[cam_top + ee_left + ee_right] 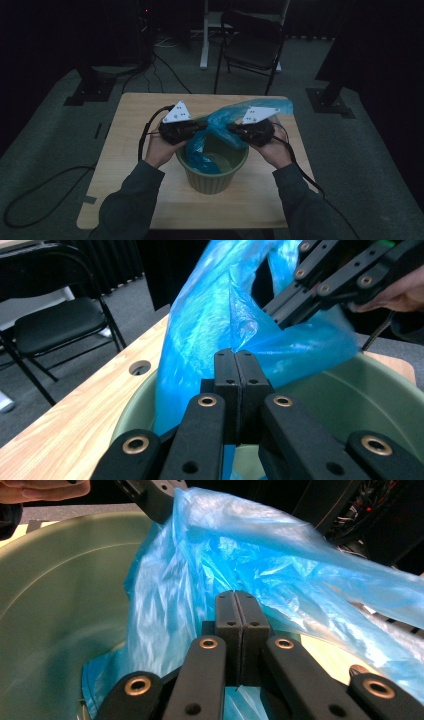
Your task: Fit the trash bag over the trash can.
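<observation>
Blue bag (220, 131) half hidden inside green bucket (212, 182), both grippers (199, 127) (235, 129) clamped tight on its film above the rim

The high view looks forward and down from above the person's side, taking in the whole table (130, 150), with a folding chair (252, 42) far behind. Each gripper view sits low and very close, looking along its own jaws at the blue bag (210, 315) over the green pot (370, 395). All three share bag and pot; the dim high view probably hides finer detail.
</observation>
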